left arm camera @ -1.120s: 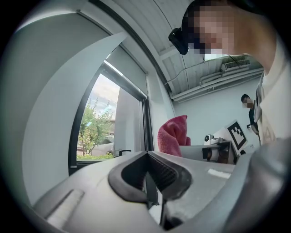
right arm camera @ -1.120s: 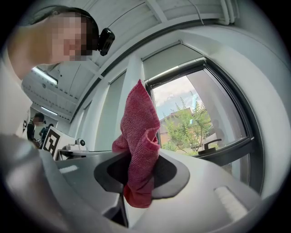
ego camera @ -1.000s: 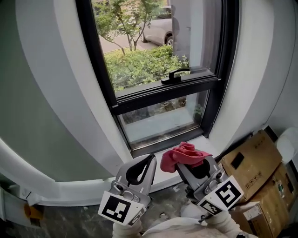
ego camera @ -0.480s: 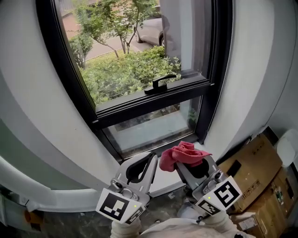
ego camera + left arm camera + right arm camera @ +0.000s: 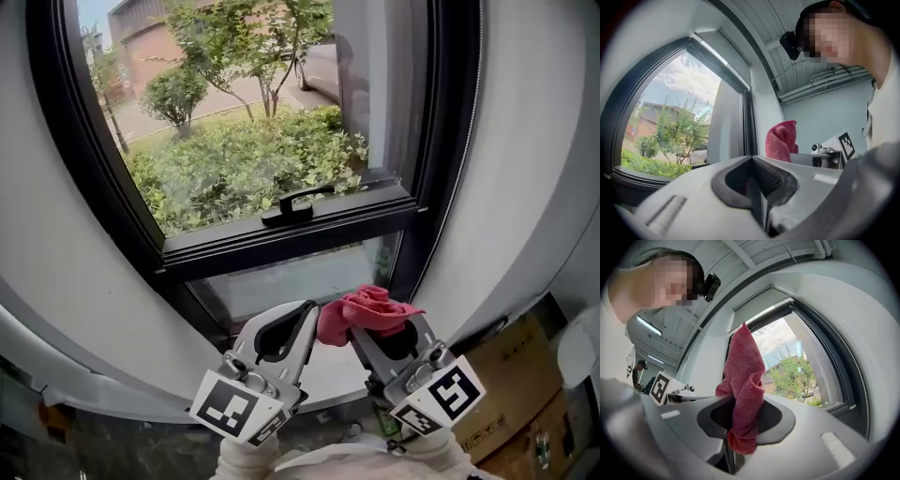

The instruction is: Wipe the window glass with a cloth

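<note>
Now | R gripper point(image 5: 368, 335) clamps cloth point(image 5: 367, 308) | L gripper point(image 5: 308, 307) closed, empty | near lower pane point(image 5: 291, 279) edge

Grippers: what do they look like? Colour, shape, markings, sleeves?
Both look alike. The left gripper and right gripper have light grey moulded jaws tapering to a point, lined with dark ribbed pads. Each carries a white cube with black square markers. White sleeves show behind them. No cables are visible.

Daylight enters through the window glass point(image 5: 253, 141); I see soft shadows indoors. Both gripper views bow strongly toward dark round edges; the nearest jaw surfaces look, I think, slightly out of focus.
</note>
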A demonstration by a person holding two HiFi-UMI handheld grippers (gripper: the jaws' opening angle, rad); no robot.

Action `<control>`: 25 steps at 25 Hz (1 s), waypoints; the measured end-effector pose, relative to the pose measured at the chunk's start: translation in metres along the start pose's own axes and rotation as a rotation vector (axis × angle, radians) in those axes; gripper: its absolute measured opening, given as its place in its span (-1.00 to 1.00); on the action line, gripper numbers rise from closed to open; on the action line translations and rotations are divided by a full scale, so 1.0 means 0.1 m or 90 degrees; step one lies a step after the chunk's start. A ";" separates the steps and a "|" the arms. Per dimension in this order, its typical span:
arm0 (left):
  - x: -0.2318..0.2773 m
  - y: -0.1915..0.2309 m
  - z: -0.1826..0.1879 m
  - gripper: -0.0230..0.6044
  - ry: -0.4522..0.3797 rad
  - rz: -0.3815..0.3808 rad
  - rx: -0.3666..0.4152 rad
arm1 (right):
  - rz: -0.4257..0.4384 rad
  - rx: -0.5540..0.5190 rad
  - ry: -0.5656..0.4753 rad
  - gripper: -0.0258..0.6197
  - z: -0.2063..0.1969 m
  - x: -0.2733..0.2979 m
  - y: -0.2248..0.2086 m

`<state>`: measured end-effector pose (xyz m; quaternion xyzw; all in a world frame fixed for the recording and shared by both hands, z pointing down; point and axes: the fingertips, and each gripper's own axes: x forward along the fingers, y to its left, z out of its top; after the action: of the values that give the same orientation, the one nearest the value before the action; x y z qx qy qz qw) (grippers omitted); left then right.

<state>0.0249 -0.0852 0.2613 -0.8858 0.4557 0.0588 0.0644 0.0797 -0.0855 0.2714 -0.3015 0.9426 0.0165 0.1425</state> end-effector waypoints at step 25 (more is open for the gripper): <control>0.22 0.99 -0.15 -0.93 0.044 0.071 0.034 | 0.088 0.064 0.017 -0.54 -0.44 1.02 -0.13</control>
<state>-0.0424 -0.1618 0.2663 -0.8584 0.5080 0.0191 0.0690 -0.0033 -0.1591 0.2861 -0.2282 0.9627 -0.0249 0.1432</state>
